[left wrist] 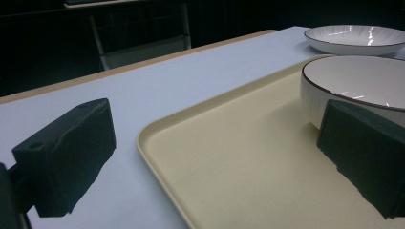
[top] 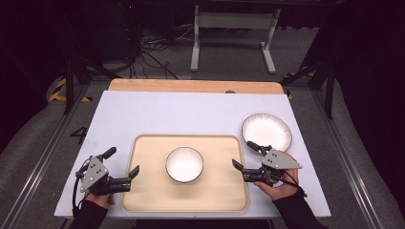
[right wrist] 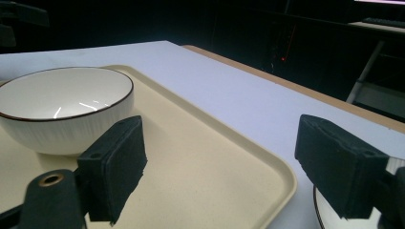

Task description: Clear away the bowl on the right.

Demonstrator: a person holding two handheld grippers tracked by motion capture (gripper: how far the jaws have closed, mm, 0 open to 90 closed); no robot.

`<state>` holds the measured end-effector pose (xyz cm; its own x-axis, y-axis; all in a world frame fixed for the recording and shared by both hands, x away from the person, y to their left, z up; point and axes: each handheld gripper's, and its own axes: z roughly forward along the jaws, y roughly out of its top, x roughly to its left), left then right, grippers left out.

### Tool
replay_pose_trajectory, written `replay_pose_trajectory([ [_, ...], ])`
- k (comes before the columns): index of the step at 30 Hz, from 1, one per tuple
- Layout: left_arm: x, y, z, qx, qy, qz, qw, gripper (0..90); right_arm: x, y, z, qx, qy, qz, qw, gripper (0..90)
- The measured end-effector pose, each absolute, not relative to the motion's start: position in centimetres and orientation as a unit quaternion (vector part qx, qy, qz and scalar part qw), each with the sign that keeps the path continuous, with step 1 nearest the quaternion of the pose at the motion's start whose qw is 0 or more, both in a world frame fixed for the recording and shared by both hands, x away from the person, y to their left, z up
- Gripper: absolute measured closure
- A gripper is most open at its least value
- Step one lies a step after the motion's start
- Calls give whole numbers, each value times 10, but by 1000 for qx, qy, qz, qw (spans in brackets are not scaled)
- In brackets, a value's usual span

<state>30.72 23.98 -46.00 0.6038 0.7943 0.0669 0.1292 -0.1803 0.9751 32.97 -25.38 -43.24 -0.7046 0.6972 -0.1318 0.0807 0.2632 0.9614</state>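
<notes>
your left gripper (top: 125, 168) and right gripper (top: 241, 155) gape wide, straddling the tray's (top: 148, 195) side edges; the bowl (top: 184, 164) sits mid-tray, the plate (top: 266, 131) near the table's right edge. nothing's gripped yet.

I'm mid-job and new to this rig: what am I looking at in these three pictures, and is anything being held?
No robot arm here: a person holds a two-jaw tool in each hand. The high view looks down on the table; the left gripper is at the tray's left edge, the right gripper at its right edge. The other two pictures come from cameras riding on each gripper, looking along its black jaws. On the table lies a beige tray with a white bowl at its middle, and a white plate sits off the tray, beyond the right gripper. Both sets of jaws stand open and hold nothing.
</notes>
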Motion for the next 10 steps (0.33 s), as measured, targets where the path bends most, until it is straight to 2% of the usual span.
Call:
replay_pose_trajectory([
  [10,308,240,-460,706,327,299,552,1,329,-262,-434,277,735,552,279,174],
])
